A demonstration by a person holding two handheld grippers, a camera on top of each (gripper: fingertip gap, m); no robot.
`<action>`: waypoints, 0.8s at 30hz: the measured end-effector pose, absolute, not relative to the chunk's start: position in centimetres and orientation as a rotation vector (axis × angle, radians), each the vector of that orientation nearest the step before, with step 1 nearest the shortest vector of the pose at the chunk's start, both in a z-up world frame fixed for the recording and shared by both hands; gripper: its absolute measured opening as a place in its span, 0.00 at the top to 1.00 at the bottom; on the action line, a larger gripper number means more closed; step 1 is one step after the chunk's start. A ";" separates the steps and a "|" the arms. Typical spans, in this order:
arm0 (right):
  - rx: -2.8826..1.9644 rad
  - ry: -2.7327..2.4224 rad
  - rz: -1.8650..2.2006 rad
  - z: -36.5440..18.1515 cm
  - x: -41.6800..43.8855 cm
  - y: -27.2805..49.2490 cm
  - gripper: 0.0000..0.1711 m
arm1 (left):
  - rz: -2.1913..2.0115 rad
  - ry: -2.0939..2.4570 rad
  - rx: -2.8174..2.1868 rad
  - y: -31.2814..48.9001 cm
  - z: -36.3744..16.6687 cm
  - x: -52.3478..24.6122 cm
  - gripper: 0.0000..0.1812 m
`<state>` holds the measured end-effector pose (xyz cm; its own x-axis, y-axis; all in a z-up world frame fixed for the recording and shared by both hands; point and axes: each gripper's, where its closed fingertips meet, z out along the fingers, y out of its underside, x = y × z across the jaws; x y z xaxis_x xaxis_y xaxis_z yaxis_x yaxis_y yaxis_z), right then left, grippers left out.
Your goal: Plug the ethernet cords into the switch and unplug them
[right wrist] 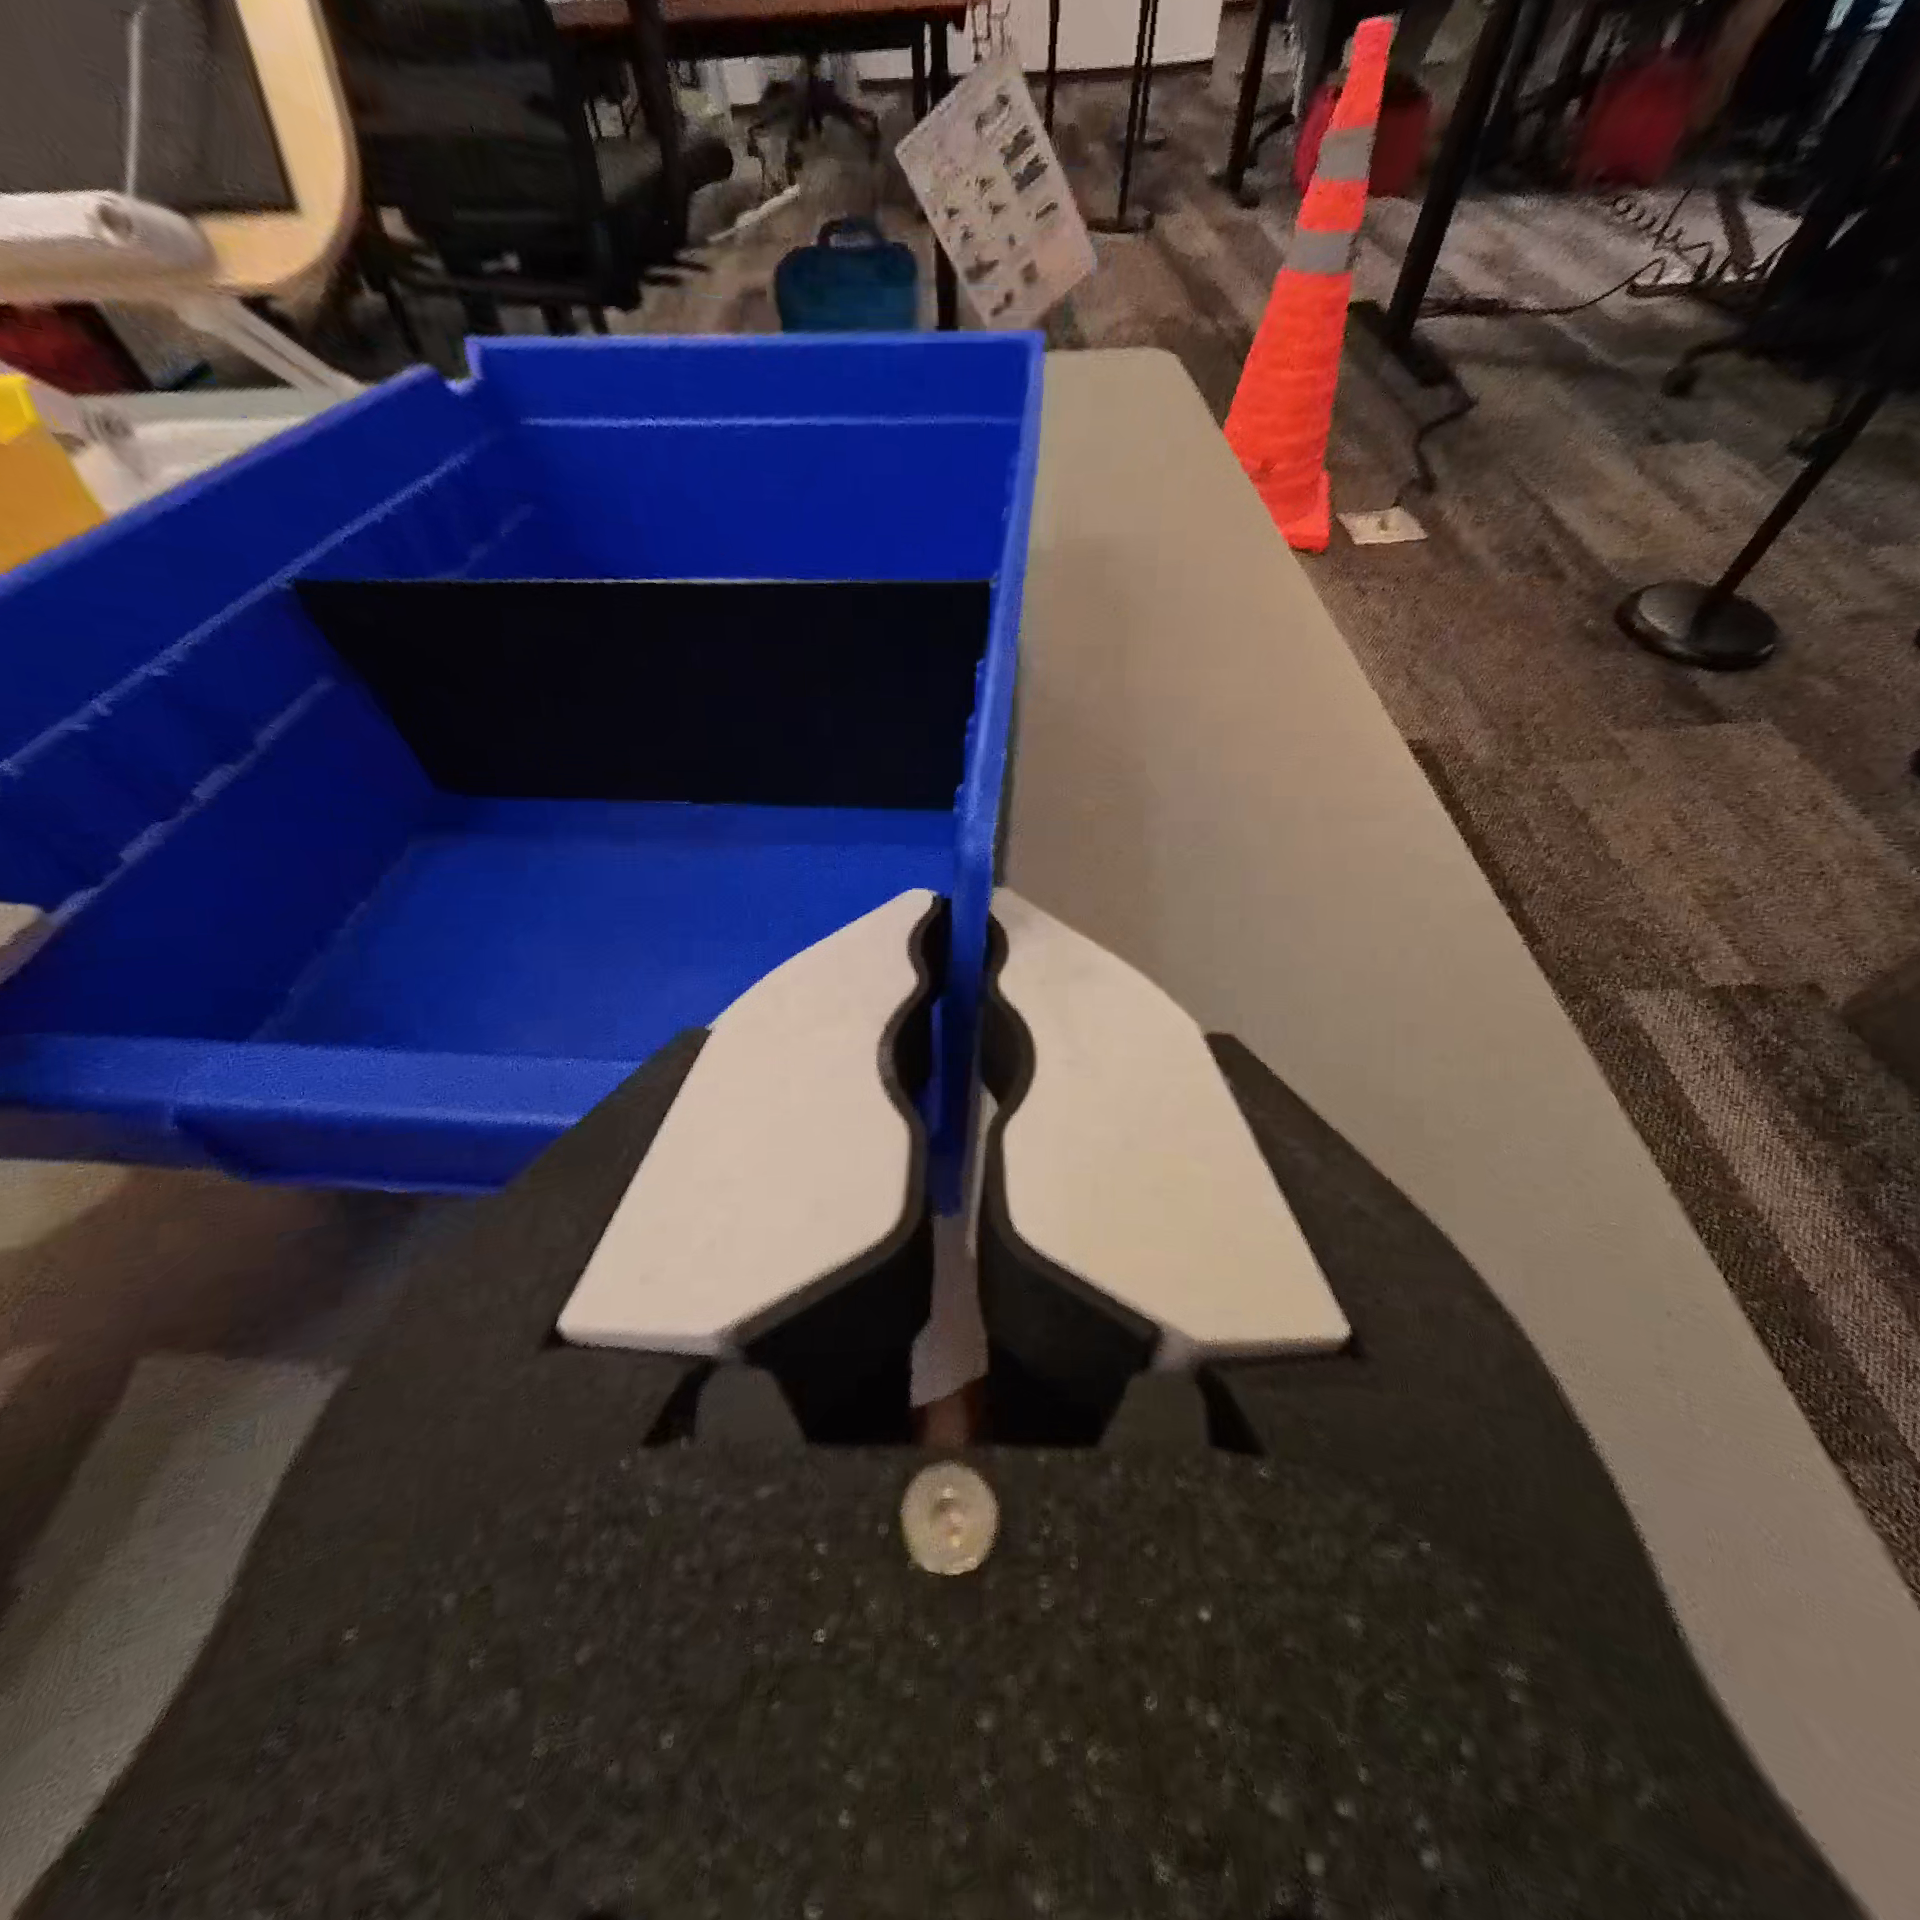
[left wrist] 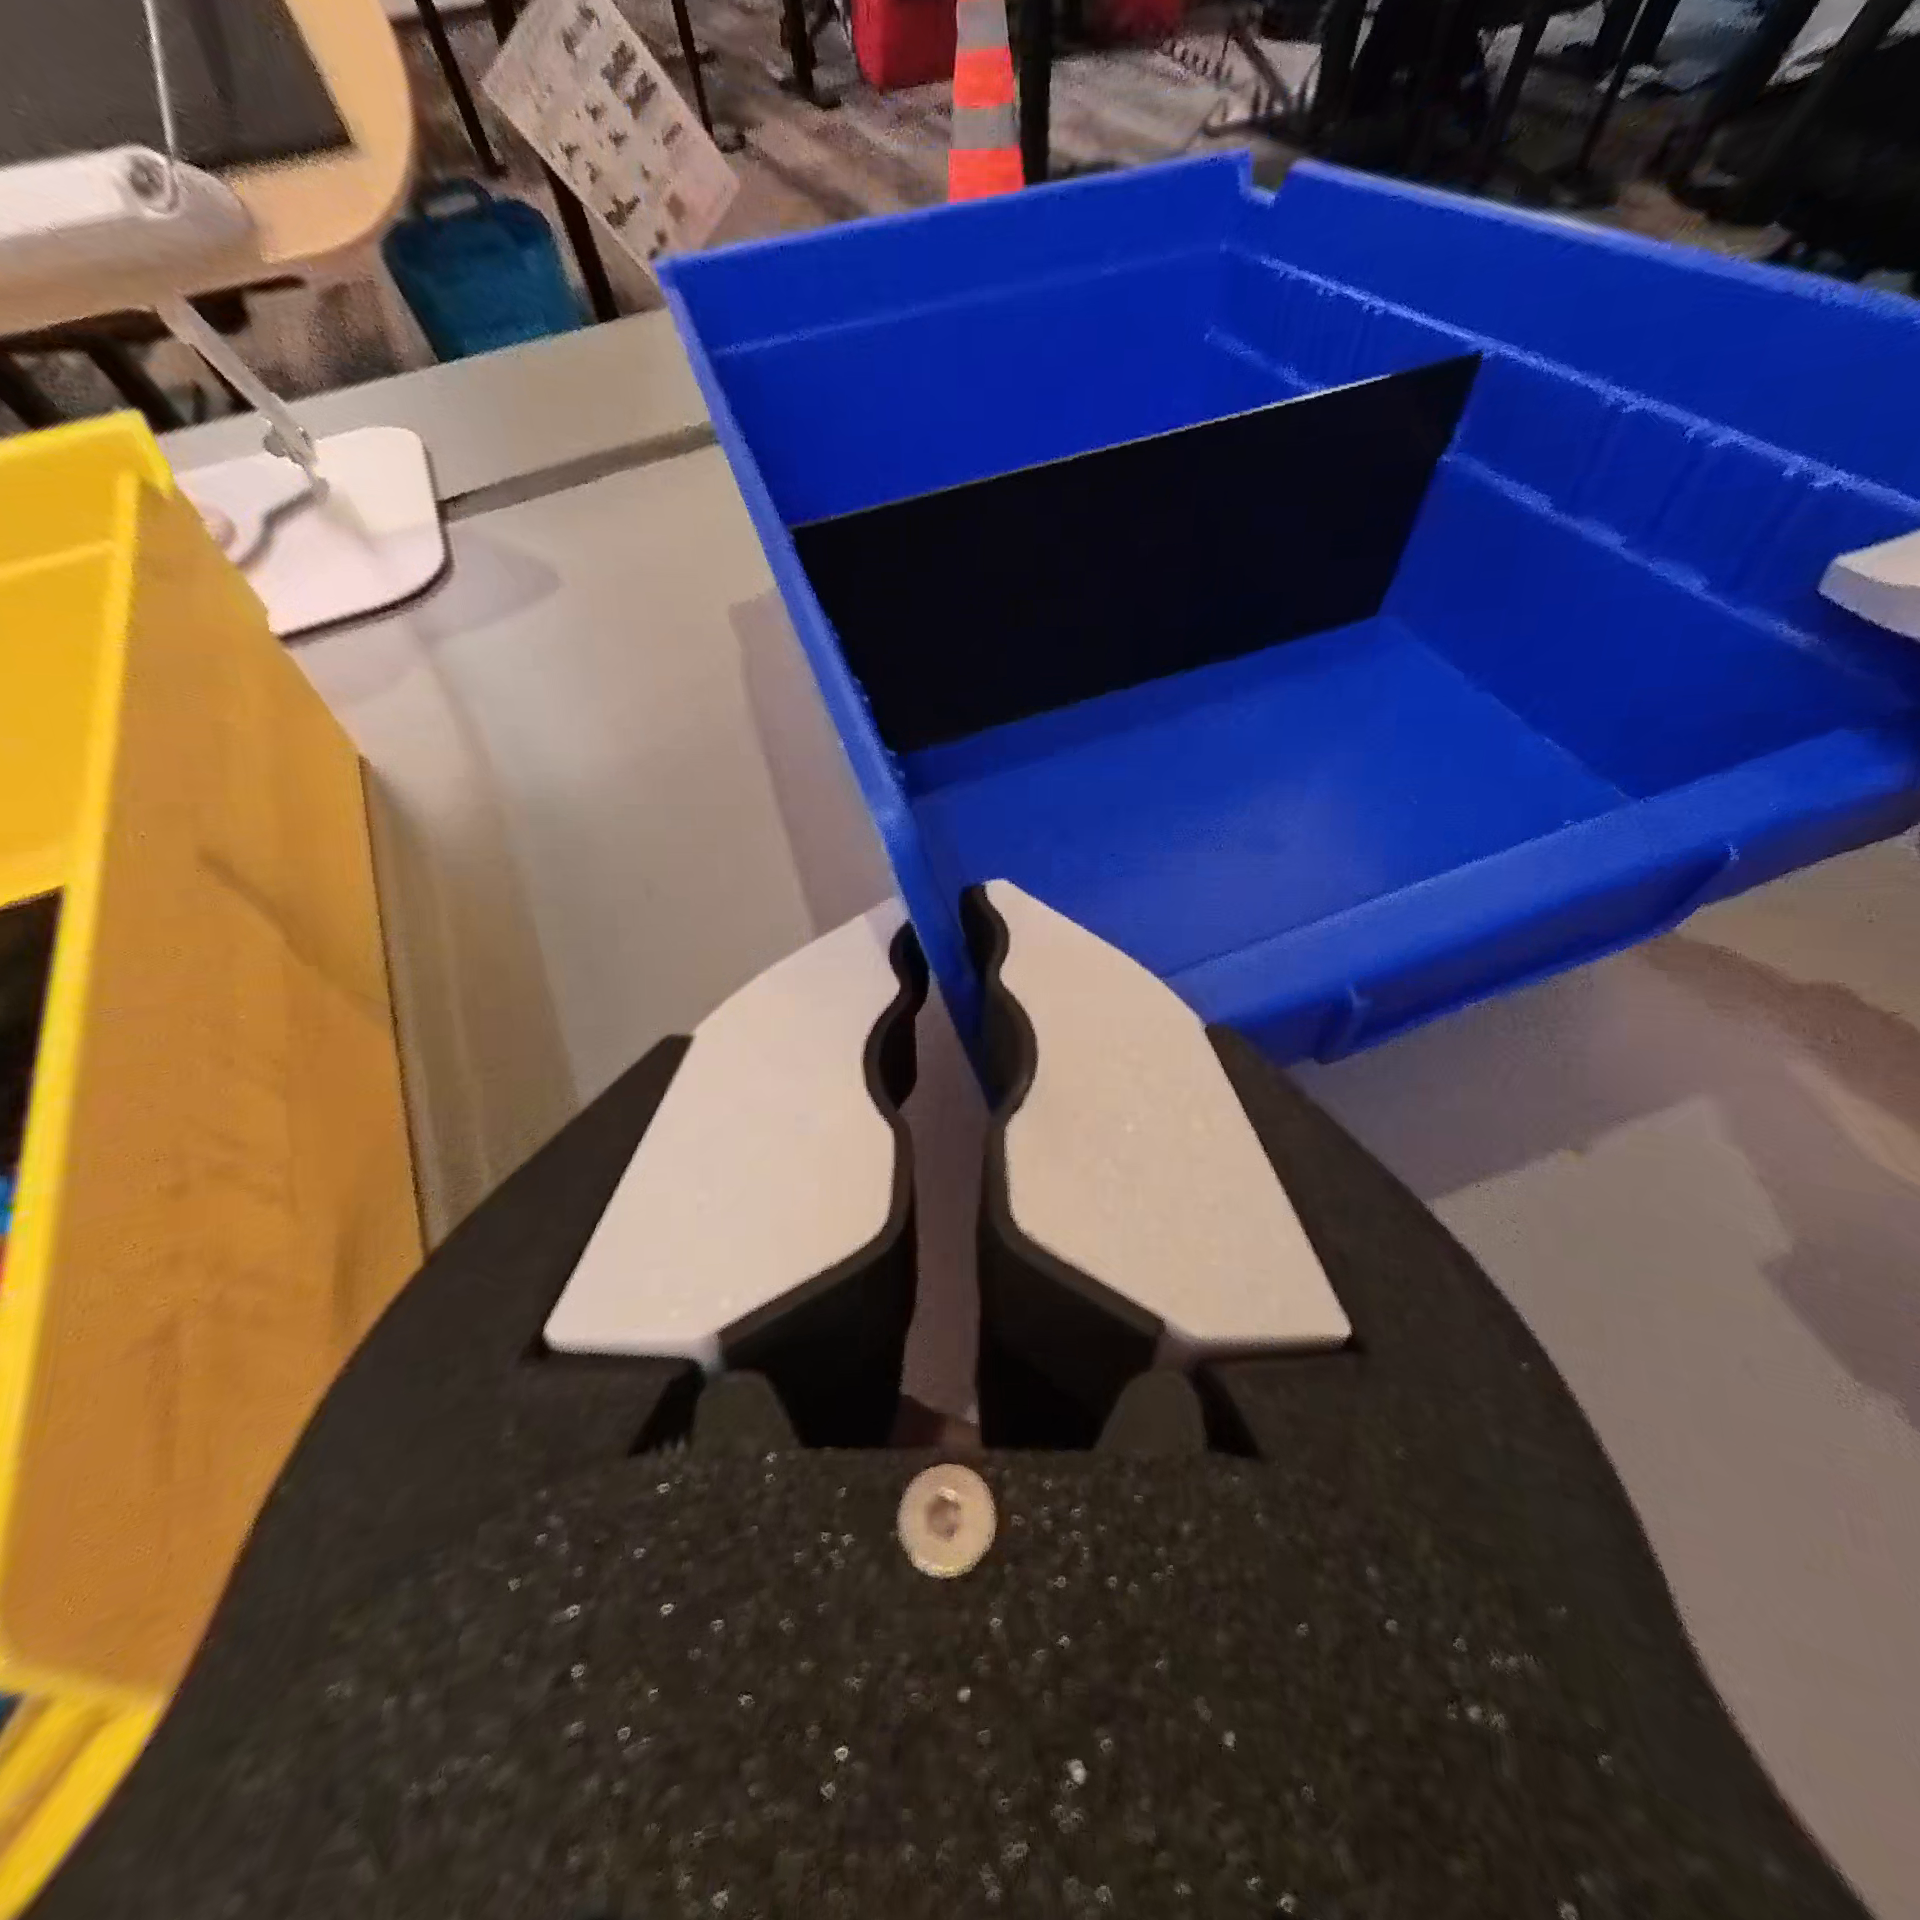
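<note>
An empty blue plastic bin (left wrist: 1039, 312) with a black divider (left wrist: 1122, 561) across its middle sits between my two grippers. My left gripper (left wrist: 948, 914) is shut on the bin's left side wall near the front corner. My right gripper (right wrist: 961, 925) is shut on the bin's right side wall (right wrist: 987, 623) near the front. A grey fingertip of the right gripper shows at the right edge of the left wrist view (left wrist: 1881, 582). The bin casts a shadow on the grey table (right wrist: 1195, 727) under its front. No ethernet cord or switch is in view.
A yellow bin (left wrist: 156, 935) stands close on the left. A white lamp base (left wrist: 332, 530) sits behind it. The table's right edge (right wrist: 1455, 1039) runs close to the right gripper, with carpet, an orange cone (right wrist: 1309, 312) and a stand base (right wrist: 1699, 623) beyond. Across from one pair of fingers to the other is roughly 20 centimetres.
</note>
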<state>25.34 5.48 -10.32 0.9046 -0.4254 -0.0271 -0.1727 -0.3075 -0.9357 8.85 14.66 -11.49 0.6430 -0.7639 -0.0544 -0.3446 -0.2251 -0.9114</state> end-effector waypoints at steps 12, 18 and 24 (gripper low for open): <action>-1.958 0.597 -0.212 -13.4 27.8 7.0 0.96 | -0.789 1.053 -1.883 11.6 -13.3 9.5 0.85; -1.873 0.618 -0.271 -10.7 28.5 5.4 0.86 | -0.999 1.135 -1.659 8.4 -6.1 -2.3 0.82; -1.755 0.460 -0.466 -5.1 22.7 7.1 0.78 | -0.846 0.672 -1.671 18.0 -3.2 -18.4 0.77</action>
<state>22.74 7.07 -5.06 0.8414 -0.5361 0.0679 -0.0613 -0.2196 -0.9737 -18.43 17.96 -3.17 0.5851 -0.7875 0.1936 -0.0108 -0.2463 -0.9691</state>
